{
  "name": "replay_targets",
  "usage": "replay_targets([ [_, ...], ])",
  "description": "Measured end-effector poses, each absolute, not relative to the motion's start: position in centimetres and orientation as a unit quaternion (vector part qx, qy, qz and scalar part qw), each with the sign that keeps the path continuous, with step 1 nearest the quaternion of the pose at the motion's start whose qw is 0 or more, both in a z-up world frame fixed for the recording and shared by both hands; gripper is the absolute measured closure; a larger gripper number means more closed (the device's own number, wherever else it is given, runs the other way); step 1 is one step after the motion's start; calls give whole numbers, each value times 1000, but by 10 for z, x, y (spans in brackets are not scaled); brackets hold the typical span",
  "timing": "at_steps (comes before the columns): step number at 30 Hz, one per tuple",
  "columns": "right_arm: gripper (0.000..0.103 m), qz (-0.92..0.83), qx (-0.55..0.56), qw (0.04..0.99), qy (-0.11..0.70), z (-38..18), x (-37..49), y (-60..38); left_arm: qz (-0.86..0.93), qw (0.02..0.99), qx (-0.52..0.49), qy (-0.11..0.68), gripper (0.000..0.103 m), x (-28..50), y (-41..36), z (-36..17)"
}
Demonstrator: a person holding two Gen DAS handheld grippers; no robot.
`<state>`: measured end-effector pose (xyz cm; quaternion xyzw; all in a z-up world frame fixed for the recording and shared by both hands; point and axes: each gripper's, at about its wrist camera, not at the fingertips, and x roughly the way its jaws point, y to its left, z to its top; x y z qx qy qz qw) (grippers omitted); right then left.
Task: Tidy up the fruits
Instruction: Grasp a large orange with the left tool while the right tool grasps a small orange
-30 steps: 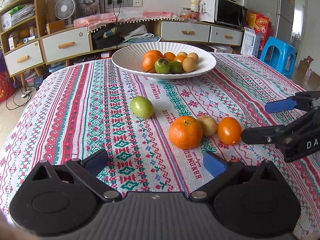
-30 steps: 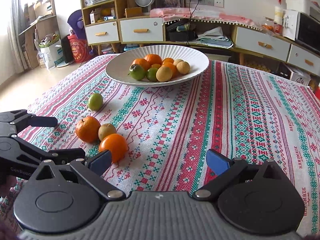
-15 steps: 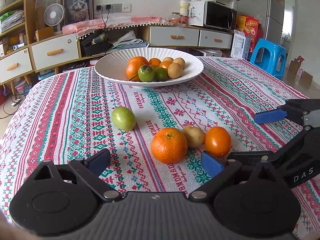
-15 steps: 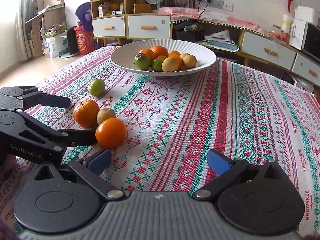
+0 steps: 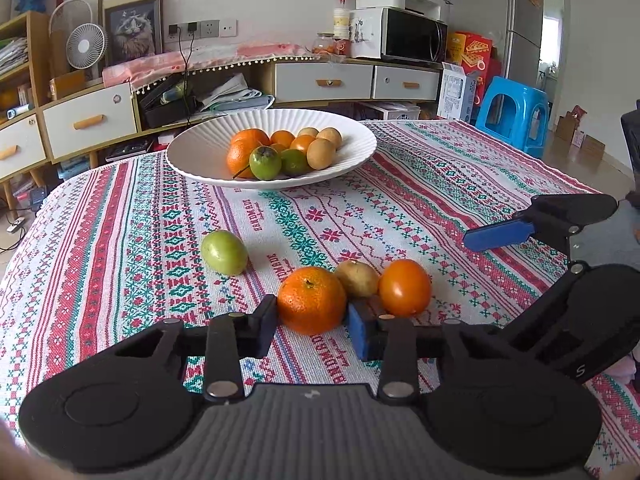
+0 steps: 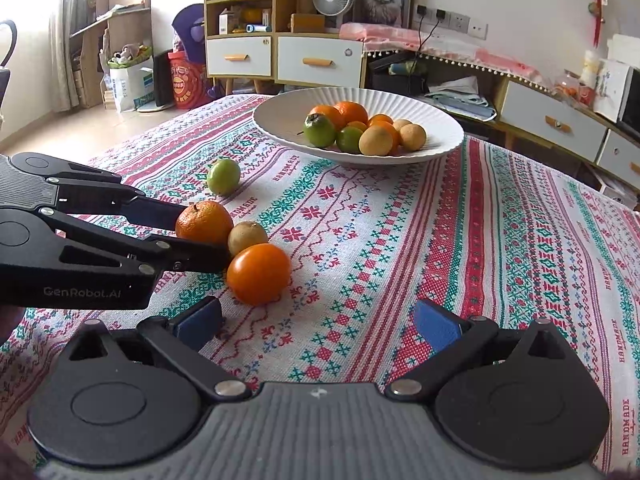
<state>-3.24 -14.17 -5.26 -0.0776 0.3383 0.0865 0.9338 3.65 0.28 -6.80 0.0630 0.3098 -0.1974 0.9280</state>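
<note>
A dimpled orange mandarin (image 5: 311, 300) with a small green stem scar is seen on the patterned tablecloth (image 5: 120, 240), towards its near edge. It is flanked by the pads of the left gripper (image 5: 312, 322), whose jaws are closing on it; the pads appear to press its two sides. Just beside it a dull brownish-yellow fruit (image 5: 357, 278) is found, touching it, and next to that a smooth glossy orange fruit (image 5: 405, 287). A pale green fruit (image 5: 224, 252) lies apart, nearer the tablecloth's middle. Four loose fruits are thus counted on the cloth. At the far edge a ribbed white bowl (image 5: 192, 148) is set, in which about nine fruits are piled: orange, green and tan ones. The right gripper (image 6: 316, 322) is held spread wide above bare cloth, nothing between its blue pads.
</note>
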Motion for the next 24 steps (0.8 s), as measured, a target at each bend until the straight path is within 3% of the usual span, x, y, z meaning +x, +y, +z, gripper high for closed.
replay_targets([
  [4,4,90,-85,934,334,-52,-30,-137,-192,928,71,311,65,36,3,-67],
  [14,31,115,-105,930,334,-47,-24,-124,-177,928,63,322,65,40,8,-65],
  [21,66,125,-95,928,337,-44,-22,-122,-174,926,60,329,65,41,10,-64],
  [24,73,127,-86,927,342,-43,-20,-123,-176,925,60,331,65,42,9,-63],
])
